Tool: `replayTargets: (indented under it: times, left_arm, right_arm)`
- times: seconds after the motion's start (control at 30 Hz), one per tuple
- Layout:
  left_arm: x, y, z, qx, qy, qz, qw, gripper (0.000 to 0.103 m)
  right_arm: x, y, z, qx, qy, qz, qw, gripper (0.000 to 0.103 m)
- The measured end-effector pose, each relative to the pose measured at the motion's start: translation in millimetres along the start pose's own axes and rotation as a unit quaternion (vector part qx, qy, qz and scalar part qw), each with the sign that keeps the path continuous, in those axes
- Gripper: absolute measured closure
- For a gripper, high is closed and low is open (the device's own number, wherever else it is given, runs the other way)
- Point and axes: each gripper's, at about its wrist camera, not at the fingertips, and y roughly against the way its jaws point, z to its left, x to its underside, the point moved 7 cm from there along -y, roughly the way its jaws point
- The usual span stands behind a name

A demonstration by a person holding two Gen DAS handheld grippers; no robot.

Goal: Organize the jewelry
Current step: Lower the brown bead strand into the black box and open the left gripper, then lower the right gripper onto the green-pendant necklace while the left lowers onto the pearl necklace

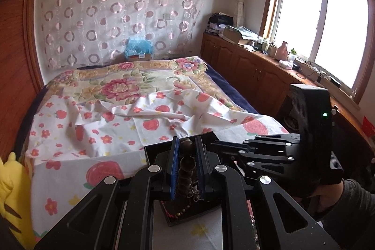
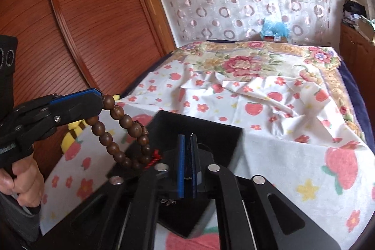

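Note:
My left gripper (image 1: pixel 186 144) is shut on a brown wooden bead bracelet (image 1: pixel 186 164). The bracelet hangs from its tip over a black jewelry box (image 1: pixel 173 219). In the right wrist view the left gripper (image 2: pixel 100 100) comes in from the left with the bracelet (image 2: pixel 121 132) dangling, a red tassel at its low end, above the black box (image 2: pixel 211 132). My right gripper (image 2: pixel 186 139) is shut with nothing seen between its blue pads, just over the box. It also shows in the left wrist view (image 1: pixel 225 147) at the right. More beads (image 1: pixel 178 212) lie in the box.
The box sits on a bed (image 1: pixel 93 132) covered by a white sheet with strawberry and flower print. A yellow plush toy (image 1: pixel 9 191) lies at the bed's left edge. A wooden wardrobe (image 2: pixel 82 15) stands left; wooden cabinets (image 1: pixel 246 67) with clutter run under the window.

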Motion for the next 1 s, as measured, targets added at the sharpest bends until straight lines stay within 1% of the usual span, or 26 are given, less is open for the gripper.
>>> replayTargets:
  times: [0.03,0.07,0.2,0.33,0.37,0.47,0.5,0.63,0.77,1.0]
  left_arm:
    - [0,-4,0,0.001,0.0,0.003,1.0,0.091]
    - [0,-8,0,0.0,-0.001,0.005,1.0,0.091]
    - [0,-22,1,0.0,-0.001,0.013,0.9999,0.091]
    - [2,-29,1,-0.002,-0.001,0.024,0.9997,0.091]
    - [3,-28,2,-0.002,-0.001,0.023,0.9997,0.09]
    - [4,-23,2,-0.003,0.001,0.02,0.9998,0.08]
    - [7,-20,2,-0.005,0.001,0.018,0.9998,0.079]
    - [25,-4,2,-0.009,0.0,0.019,0.9998,0.078]
    - [49,13,1,-0.013,-0.001,0.021,0.9997,0.077]
    - [95,38,2,-0.017,0.005,0.029,0.9994,0.076]
  right_arm:
    - [0,3,-3,0.007,0.001,-0.004,1.0,0.082]
    - [0,5,-6,0.01,0.003,-0.006,1.0,0.081]
    - [2,20,-14,0.03,0.015,-0.018,0.999,0.081]
    - [9,29,-18,0.047,0.024,-0.019,0.998,0.081]
    - [13,31,-18,0.052,0.026,-0.017,0.998,0.081]
    - [24,38,-19,0.061,0.029,-0.011,0.998,0.081]
    - [29,41,-18,0.066,0.031,-0.009,0.997,0.081]
    - [50,54,-12,0.075,0.033,-0.005,0.997,0.081]
    - [74,64,-8,0.088,0.034,0.005,0.995,0.081]
    - [112,68,-6,0.105,0.032,0.032,0.993,0.081]
